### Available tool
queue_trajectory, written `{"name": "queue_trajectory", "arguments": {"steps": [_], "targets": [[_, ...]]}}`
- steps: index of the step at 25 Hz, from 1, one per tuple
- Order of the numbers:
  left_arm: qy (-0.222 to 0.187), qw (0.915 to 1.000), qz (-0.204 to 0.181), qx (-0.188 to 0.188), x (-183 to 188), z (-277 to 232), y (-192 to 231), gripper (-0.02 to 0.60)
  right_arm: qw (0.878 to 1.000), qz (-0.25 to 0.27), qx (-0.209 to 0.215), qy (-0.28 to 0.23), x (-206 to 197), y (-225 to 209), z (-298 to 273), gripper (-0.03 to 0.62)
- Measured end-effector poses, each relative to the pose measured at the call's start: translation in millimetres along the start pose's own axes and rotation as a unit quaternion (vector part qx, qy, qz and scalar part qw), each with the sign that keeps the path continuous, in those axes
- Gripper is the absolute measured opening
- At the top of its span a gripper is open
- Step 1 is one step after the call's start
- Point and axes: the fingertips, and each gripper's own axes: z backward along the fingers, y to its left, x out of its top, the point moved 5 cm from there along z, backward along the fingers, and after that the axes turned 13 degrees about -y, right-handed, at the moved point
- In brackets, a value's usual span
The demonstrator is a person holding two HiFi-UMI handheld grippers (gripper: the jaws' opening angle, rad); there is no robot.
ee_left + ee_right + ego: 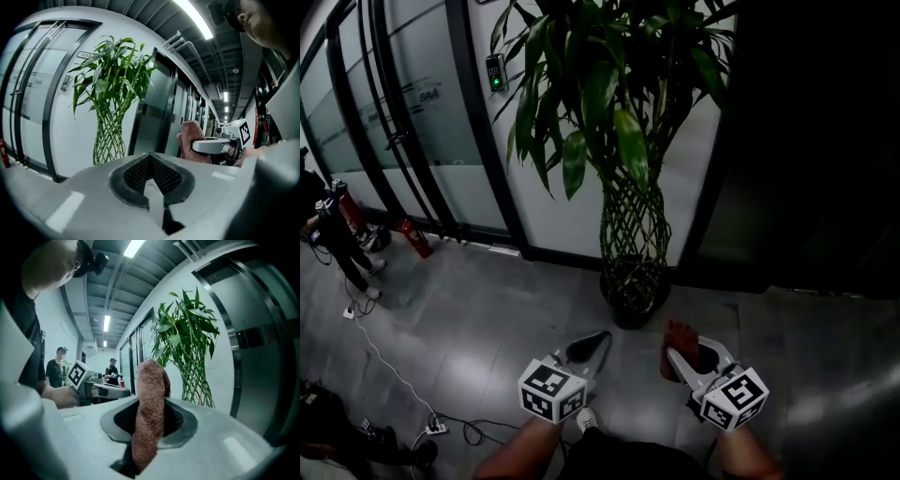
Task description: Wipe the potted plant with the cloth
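— What did the head view show?
— A tall green potted plant with woven stems (630, 225) stood on the grey floor (469, 309), by a white wall. The left hand-held gripper (598, 342) and the right hand-held gripper (677, 354) were low down in front of it, side by side. They did not touch it. A brown fuzzy cloth (679, 333) stuck out of the right one. A red fire extinguisher (414, 237) was far off on the left, near a person (333, 234).
— And the left gripper view?
— The left hand-held gripper (151, 174) was clenched tight, with nothing in it. The plant (110, 89) was ahead on the left. The cloth (190, 138) was off to the right, in the right hand-held gripper (213, 146).
— And the right gripper view?
— The right hand-held gripper (151, 425) was squeezing the cloth (151, 390). The cloth stood up between its jaws. The plant (187, 343) was behind it, a bit to the right, well apart. Two people (57, 366) stood far back on the left.
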Motion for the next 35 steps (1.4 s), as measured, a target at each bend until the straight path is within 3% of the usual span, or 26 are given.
{"name": "queue_trajectory", "arguments": {"steps": [7,14,23,35], "targets": [[0.013,0.9997,0.0,0.02,-36,21,-109,0.017,1.0,-0.013,0.011,-0.005,-2,-2,103,0.072],[0.013,0.9982,-0.014,0.057,-35,60,-159,0.017,0.998,-0.042,0.042,-0.004,-11,21,146,0.071],[0.006,0.9967,-0.01,0.08,-40,99,-164,0.017,0.999,-0.019,0.038,0.0,-15,56,164,0.071],[-0.003,0.9986,-0.015,0.051,-16,140,-115,0.017,1.0,-0.006,0.0,0.011,-21,106,132,0.067]]}}
